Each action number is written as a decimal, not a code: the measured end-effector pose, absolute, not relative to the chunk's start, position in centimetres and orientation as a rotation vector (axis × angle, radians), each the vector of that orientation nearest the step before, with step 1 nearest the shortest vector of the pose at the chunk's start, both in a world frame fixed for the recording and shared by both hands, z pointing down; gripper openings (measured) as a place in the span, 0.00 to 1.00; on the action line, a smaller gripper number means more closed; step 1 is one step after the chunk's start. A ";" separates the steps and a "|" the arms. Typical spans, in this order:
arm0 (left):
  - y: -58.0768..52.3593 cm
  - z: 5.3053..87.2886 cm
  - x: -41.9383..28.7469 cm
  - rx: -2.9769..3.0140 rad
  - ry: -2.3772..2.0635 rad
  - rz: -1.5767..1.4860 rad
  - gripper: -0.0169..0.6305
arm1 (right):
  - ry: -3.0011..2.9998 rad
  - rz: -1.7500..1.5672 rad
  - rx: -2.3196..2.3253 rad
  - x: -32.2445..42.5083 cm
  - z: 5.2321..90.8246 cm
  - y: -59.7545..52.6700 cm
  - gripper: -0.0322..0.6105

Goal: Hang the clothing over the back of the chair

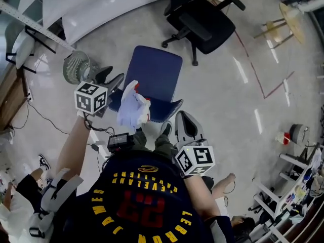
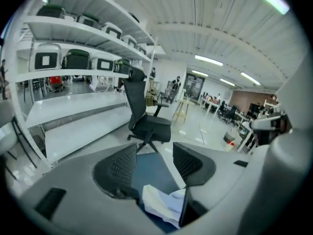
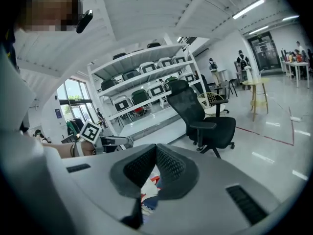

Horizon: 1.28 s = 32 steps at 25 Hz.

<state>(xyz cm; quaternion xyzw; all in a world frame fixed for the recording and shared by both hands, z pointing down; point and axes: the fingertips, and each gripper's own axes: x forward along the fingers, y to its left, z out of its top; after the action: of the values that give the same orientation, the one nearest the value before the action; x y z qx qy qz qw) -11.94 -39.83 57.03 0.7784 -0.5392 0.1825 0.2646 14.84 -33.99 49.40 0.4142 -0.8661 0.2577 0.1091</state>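
A blue chair stands just in front of me, its back nearest me. White clothing with red patches lies over the left part of that back. My left gripper hovers just left of the clothing, jaws open with nothing between them. In the left gripper view the jaws stand apart over the blue seat, the white clothing below them. My right gripper is to the right of the clothing, apart from it. Its jaws meet at the tips, and the clothing shows behind them.
A black office chair stands beyond the blue one. A floor fan and cables lie to the left, white benches at the back. A wooden stool stands far right, and another person sits at the lower left.
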 end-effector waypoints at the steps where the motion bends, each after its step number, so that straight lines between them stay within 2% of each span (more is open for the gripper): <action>1: -38.9 55.0 -11.8 2.120 -1.484 0.421 0.38 | -2.564 0.747 1.202 14.7 49.1 -34.3 0.06; 5: -34.2 48.1 -9.8 2.201 -1.541 0.214 0.38 | -2.612 0.714 1.155 14.3 47.8 -34.2 0.06; 11: -30.6 39.3 -6.3 2.357 -1.620 0.091 0.37 | -2.685 0.661 1.103 13.4 45.4 -34.7 0.06; 14: -29.5 35.7 -4.7 2.454 -1.672 0.054 0.24 | -2.720 0.622 1.091 13.4 44.1 -34.8 0.06; 16: -28.6 34.2 -4.0 2.500 -1.741 0.075 0.05 | -2.738 0.599 1.088 13.6 43.1 -34.4 0.06; 17: -28.3 33.8 -3.9 2.517 -1.774 0.094 0.03 | -2.746 0.586 1.088 13.6 42.6 -34.3 0.06; 32: -27.7 30.5 -7.0 2.540 -1.975 0.113 0.03 | -2.813 0.459 1.088 13.0 39.8 -34.2 0.06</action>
<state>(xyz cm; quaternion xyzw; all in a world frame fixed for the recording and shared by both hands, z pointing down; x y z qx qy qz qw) -7.02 -27.65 30.46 0.7884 -0.6130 0.0350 -0.0390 12.96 -34.23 39.79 0.3562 -0.9212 0.1502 0.0456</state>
